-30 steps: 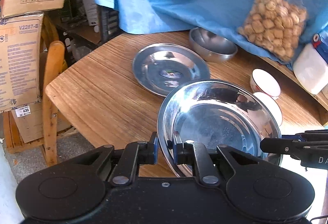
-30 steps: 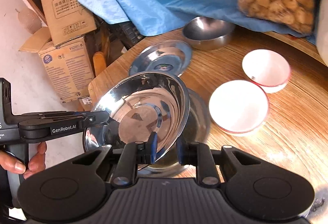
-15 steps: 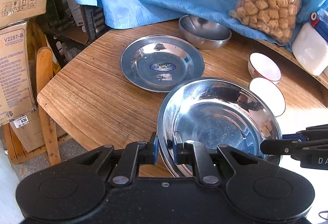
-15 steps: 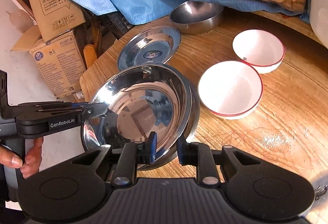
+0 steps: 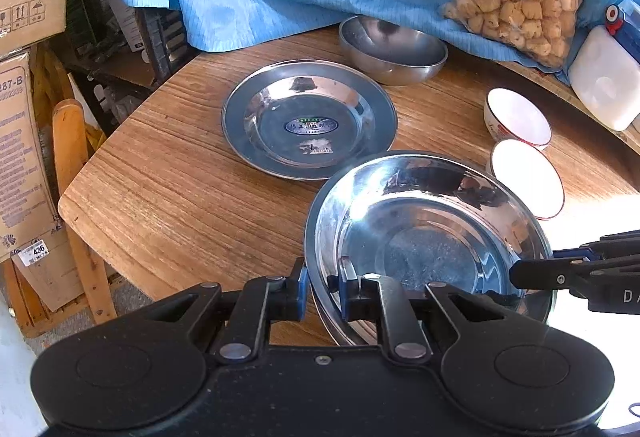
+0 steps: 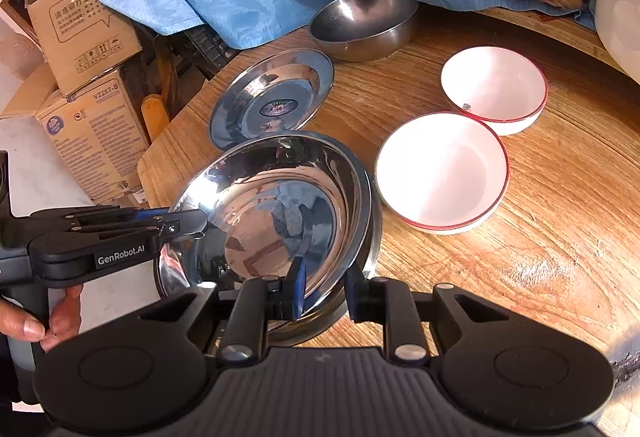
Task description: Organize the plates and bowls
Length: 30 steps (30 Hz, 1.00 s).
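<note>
1. The left gripper point(image 5: 323, 287) and right gripper point(image 6: 325, 293), each nearly closed on the rim of the steel plate point(image 5: 428, 237), have lowered it since a second ago.
2. It now nests onto a second plate point(image 6: 374, 233) on the table point(image 5: 168, 197), beside the labelled plate point(image 5: 310, 119).
3. Stacking looks nearly done; release likely follows.

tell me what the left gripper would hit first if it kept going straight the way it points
Likely the steel plate the left gripper already clamps by the rim; that plate fills the line ahead. Past it lies the table, though depth is unclear.
</note>
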Each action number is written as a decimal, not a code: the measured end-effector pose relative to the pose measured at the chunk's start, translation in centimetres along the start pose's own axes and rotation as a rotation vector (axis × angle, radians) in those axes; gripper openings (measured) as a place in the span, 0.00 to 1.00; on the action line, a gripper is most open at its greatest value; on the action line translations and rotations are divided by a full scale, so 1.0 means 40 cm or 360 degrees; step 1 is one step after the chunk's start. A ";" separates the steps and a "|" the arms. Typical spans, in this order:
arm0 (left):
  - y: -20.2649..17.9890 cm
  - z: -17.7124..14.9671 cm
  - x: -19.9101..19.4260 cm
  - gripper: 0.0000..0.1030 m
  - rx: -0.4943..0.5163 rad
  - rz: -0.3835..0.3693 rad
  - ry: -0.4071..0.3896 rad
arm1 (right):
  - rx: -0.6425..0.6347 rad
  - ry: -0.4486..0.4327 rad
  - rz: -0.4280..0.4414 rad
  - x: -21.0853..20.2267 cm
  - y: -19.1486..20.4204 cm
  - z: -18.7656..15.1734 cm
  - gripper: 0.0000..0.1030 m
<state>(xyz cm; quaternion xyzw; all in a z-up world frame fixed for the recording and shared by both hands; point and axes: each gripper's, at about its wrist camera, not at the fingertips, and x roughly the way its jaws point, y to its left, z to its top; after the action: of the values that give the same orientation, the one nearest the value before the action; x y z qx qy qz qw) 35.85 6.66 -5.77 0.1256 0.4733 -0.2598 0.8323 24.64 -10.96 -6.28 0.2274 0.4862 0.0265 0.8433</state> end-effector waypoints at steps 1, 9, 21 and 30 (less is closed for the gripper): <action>0.001 0.000 0.001 0.16 0.0002 -0.0003 0.0001 | 0.0001 0.0004 -0.0003 0.001 0.001 0.001 0.22; 0.006 -0.004 0.017 0.17 -0.0011 -0.0026 0.0030 | 0.0006 0.0019 -0.0025 0.005 0.006 0.008 0.22; 0.007 -0.004 0.030 0.19 0.0002 -0.0045 0.0052 | -0.0082 0.0046 -0.0083 0.011 0.027 0.014 0.25; 0.011 -0.009 0.037 0.20 0.0006 -0.0056 0.0071 | -0.0118 0.0070 -0.0098 0.013 0.037 0.016 0.27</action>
<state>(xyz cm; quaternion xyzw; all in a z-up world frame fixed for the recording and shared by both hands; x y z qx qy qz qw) 36.44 6.73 -7.23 0.1245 0.4934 -0.2726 0.8166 25.69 -9.72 -5.81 0.1803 0.5101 0.0235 0.8406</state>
